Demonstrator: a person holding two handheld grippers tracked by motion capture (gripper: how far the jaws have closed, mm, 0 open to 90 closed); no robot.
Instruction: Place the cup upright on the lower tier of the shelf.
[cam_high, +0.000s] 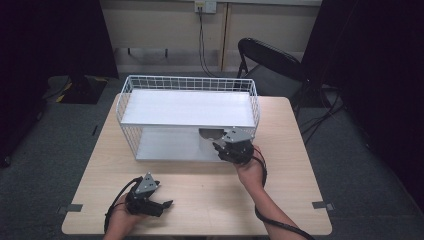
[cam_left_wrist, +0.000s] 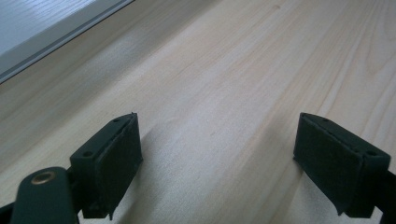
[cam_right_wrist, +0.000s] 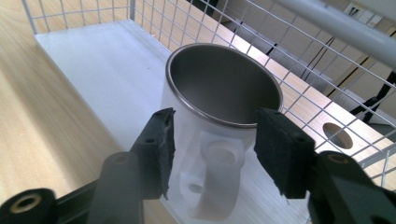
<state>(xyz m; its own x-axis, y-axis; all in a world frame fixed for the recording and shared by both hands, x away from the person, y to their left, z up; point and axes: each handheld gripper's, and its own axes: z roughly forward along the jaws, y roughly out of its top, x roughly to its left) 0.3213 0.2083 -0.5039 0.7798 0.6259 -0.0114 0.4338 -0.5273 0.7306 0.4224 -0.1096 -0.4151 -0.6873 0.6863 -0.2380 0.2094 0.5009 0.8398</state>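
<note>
A white mug (cam_right_wrist: 187, 112) with a steel-lined inside stands on the lower white shelf (cam_right_wrist: 93, 70) of a wire rack (cam_high: 185, 107), at its right end, handle (cam_right_wrist: 212, 182) turned toward me. My right gripper (cam_right_wrist: 215, 116) reaches in at the rack's front, one jaw on each side of the handle, with a small gap at each pad; it is open. In the high view the mug (cam_high: 210, 134) sits just beyond that gripper (cam_high: 218, 148). My left gripper (cam_high: 162, 206) rests low over the table's front left, open (cam_left_wrist: 217, 126), with bare wood between its pads.
The rack stands at the back half of the wooden table (cam_high: 210, 200), with wire walls at its back and sides and a solid top shelf over the mug. A folding chair (cam_high: 270, 60) and a hanging cable (cam_high: 202, 40) lie beyond the table.
</note>
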